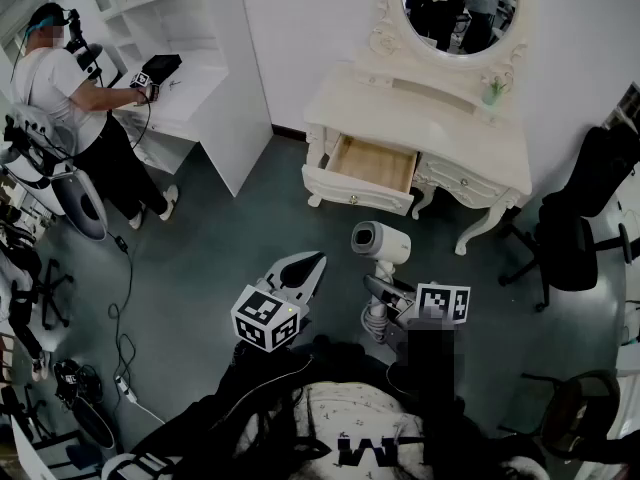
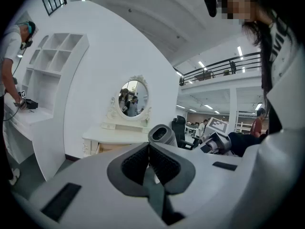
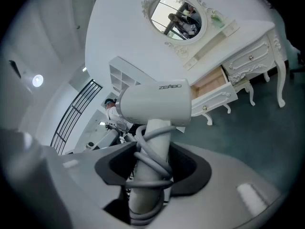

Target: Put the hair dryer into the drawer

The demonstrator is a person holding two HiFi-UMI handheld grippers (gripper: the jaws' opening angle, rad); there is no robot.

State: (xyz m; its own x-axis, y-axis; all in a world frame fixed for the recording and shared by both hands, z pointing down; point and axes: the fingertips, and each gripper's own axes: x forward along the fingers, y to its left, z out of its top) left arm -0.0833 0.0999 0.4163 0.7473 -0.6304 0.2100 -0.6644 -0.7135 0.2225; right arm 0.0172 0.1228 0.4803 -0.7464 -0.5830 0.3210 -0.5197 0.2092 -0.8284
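Across the floor (image 1: 240, 238) the drawer (image 1: 375, 164) stands open; your right gripper (image 3: 150, 163) clamps the hair dryer (image 3: 155, 105) by its handle, your left gripper (image 2: 149, 147) closed on nothing.

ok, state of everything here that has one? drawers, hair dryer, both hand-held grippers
left drawer: pulled open, looks empty
right drawer: shut
hair dryer: held up by its handle, not yet in the left drawer
cord: wound round the handle
right hand-held gripper: shut on the hair dryer's handle
left hand-held gripper: jaws together, empty
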